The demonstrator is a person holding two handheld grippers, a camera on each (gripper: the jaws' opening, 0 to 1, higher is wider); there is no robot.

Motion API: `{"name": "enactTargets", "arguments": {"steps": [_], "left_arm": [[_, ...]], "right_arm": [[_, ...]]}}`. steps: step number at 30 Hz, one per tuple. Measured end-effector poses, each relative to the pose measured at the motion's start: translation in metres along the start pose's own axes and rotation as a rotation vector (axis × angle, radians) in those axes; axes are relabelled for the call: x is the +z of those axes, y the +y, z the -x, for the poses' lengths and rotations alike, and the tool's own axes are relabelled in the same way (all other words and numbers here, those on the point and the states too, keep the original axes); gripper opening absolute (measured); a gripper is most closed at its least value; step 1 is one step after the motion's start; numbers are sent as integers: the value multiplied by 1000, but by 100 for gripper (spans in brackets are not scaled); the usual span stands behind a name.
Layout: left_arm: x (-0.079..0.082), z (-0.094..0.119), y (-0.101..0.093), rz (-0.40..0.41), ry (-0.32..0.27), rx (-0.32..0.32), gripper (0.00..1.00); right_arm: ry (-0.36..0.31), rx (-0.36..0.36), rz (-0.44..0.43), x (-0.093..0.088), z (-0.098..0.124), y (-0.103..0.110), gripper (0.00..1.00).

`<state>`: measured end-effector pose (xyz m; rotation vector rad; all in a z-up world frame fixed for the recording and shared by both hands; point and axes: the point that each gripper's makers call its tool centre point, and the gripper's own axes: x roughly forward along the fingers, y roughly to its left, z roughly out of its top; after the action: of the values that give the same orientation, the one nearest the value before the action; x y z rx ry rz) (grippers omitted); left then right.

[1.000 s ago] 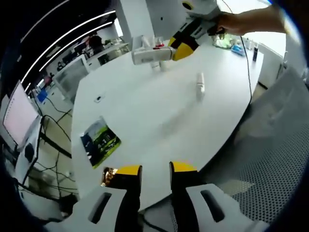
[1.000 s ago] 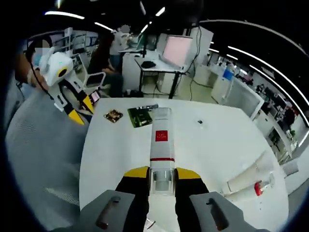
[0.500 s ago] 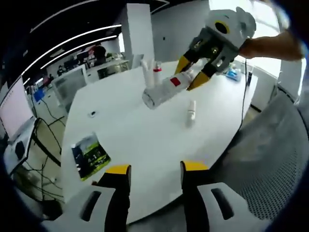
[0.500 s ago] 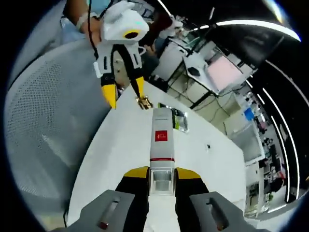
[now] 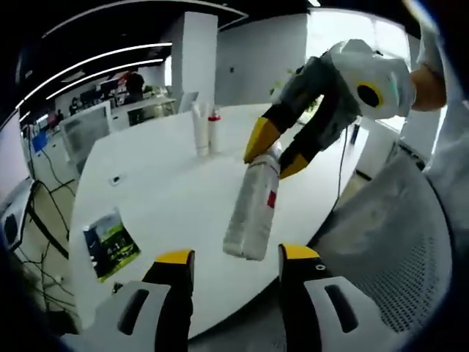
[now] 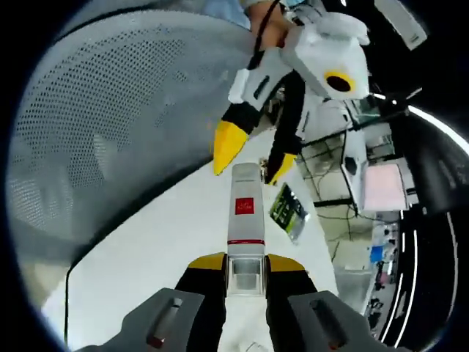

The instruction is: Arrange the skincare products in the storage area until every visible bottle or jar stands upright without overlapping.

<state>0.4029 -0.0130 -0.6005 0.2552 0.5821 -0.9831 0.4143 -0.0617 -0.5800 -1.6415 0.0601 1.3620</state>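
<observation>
1. Two grippers meet over the near edge of a white table point(image 5: 168, 205).
2. The right gripper point(image 6: 245, 273) is clamped on one end of a white bottle point(image 6: 245, 213) with a red square label and a red band; in the right gripper view the bottle runs straight out between the yellow-tipped jaws.
3. In the left gripper view the same bottle point(image 5: 253, 207) hangs tilted in the air above the table edge, its upper end held by the right gripper point(image 5: 275, 150), its free lower end just above the left gripper point(image 5: 236, 258).
4. The left gripper's jaws are spread apart, and nothing sits between them; the bottle's lower end lies above the gap, apart from both tips.
5. In the right gripper view the left gripper point(image 6: 249, 158) points down at the bottle's far end, its yellow tips on either side of it.
6. Two more slim bottles point(image 5: 205, 130) stand upright side by side near the far side of the table, one with a red collar.
7. A green packet point(image 5: 110, 246) lies flat on the table near its left edge, well apart from the bottles.
8. A grey mesh chair back point(image 6: 102, 117) stands beside the table.
</observation>
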Motion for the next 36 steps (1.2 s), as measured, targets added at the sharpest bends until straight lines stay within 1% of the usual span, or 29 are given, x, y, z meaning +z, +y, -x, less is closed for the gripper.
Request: {"name": "enactTargets", "arguments": {"steps": [2, 3, 4, 5, 6, 7, 9, 11, 12, 13, 16, 18, 20, 23, 25, 27, 29, 31, 32, 34, 36], "left_arm": [[-1, -1, -6, -3, 5, -32, 41], [-2, 0, -8, -1, 10, -45, 40], [-2, 0, -10, 4, 11, -55, 39], [-2, 0, -13, 9, 11, -69, 38], [-2, 0, -14, 10, 12, -73, 37], [-2, 0, -15, 10, 11, -79, 35], [0, 2, -19, 9, 6, -98, 30], [1, 3, -21, 1, 6, -107, 24], [0, 3, -20, 1, 9, -104, 23], [1, 4, -18, 7, 7, -97, 23], [2, 5, -18, 25, 1, -103, 23], [-3, 4, -21, 34, 34, -119, 24], [-4, 5, -23, 17, 34, -120, 23], [-3, 6, -22, 35, 33, -119, 23], [-3, 6, -20, 53, 37, -108, 23], [-3, 8, -21, 83, 38, -118, 22], [-1, 10, -19, 78, 30, -107, 22], [0, 11, -18, 77, 24, -97, 22], [1, 12, -16, 84, 15, -87, 22], [3, 13, -11, 117, 7, -70, 22], [6, 14, -6, 156, -11, -52, 22]], "right_arm": [[-4, 4, 56, 8, -2, -1, 13], [-7, -1, 104, 13, -3, -2, 13], [-6, 3, 118, 15, -3, -3, 13], [3, -4, 173, 18, -5, -5, 13], [9, -4, 201, 20, -6, -5, 13], [0, 1, 239, 25, -8, -6, 13], [-8, -15, 287, 31, -9, -10, 13], [-11, -24, 307, 33, -8, -13, 13], [-13, -25, 321, 34, -8, -14, 13], [-12, -39, 354, 36, -6, -17, 13], [-18, -74, 395, 42, -2, -23, 13], [-25, -91, 434, 47, 1, -25, 13], [-27, -90, 454, 49, 1, -24, 13], [-21, -98, 467, 48, 1, -24, 13], [-19, -110, 461, 48, 1, -26, 14], [-18, -107, 433, 47, 0, -26, 14], [-9, -125, 412, 47, 0, -29, 14], [-12, -147, 360, 47, 0, -33, 14], [-1, -154, 354, 46, 0, -35, 15], [-13, -166, 307, 47, 1, -37, 16], [-21, -189, 273, 45, 4, -40, 21]]}}
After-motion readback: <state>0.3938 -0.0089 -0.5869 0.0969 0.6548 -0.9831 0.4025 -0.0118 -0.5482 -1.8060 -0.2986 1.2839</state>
